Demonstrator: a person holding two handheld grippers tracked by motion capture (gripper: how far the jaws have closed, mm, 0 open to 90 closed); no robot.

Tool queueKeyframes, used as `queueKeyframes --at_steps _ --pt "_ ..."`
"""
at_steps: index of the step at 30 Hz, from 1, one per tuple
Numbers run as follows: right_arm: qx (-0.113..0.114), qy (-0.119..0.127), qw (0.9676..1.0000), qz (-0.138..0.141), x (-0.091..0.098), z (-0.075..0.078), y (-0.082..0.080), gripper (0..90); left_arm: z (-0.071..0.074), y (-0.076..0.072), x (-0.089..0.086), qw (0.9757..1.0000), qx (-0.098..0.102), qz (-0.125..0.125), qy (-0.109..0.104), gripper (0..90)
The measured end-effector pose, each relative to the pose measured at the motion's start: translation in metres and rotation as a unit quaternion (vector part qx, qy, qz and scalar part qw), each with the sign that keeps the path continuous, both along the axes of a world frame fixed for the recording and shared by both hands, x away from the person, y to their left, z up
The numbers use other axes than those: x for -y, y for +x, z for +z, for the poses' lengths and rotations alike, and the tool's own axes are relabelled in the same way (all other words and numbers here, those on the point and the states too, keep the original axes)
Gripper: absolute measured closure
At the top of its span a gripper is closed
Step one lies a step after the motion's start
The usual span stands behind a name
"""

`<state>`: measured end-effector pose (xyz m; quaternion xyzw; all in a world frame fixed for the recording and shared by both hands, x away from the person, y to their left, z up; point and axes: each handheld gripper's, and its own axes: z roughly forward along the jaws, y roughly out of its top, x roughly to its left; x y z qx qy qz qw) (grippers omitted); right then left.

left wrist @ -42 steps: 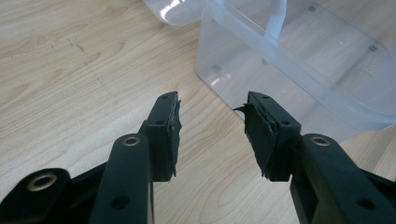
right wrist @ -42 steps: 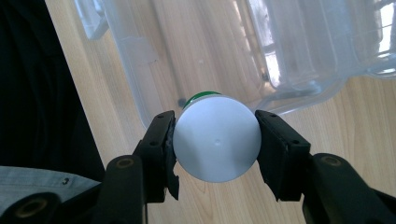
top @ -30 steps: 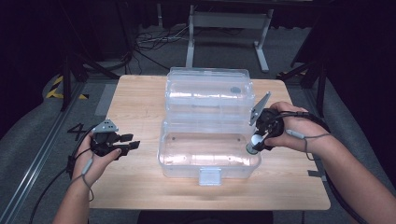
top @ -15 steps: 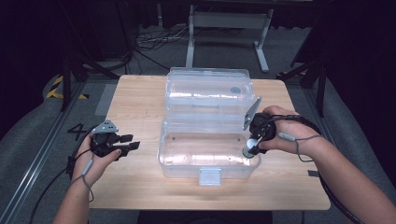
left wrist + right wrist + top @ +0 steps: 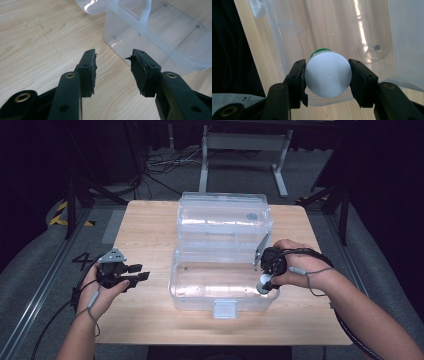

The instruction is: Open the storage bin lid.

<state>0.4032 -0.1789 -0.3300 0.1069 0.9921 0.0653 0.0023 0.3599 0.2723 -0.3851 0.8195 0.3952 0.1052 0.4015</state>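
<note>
The right gripper [image 5: 327,75] clamps a white-capped bottle [image 5: 328,74] over the clear box [image 5: 220,270]'s near tub; light, slick plastic, best held at the cap.

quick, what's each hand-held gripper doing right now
Left hand-held gripper: open, nothing between its jaws, over the bare table.
Right hand-held gripper: shut on a white-capped bottle, above the clear plastic bin.

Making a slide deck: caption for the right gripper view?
Right gripper clamps a white-capped bottle above the open clear plastic box.
</note>
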Motion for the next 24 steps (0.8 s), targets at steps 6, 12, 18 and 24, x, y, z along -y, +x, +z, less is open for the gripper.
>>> queueKeyframes --at_steps 6,12,18,24 --pt "-0.009 -0.011 0.9999 0.004 -0.002 -0.013 0.004 50.7 0.0 0.0 -0.001 1.0 -0.003 0.001 -0.001 55.9" --pt "-0.014 -0.025 0.9996 0.003 -0.004 -0.024 0.007 50.8 0.0 0.0 -0.001 1.0 -0.002 0.0 0.0 55.8" --pt "-0.024 -0.034 0.9991 0.005 -0.007 -0.033 0.009 50.7 -0.001 0.0 0.0 1.0 -0.002 0.0 0.0 55.8" --pt "-0.026 -0.037 0.999 0.004 -0.008 -0.04 0.009 50.7 -0.001 0.0 0.0 1.0 -0.002 0.0 0.0 55.9"
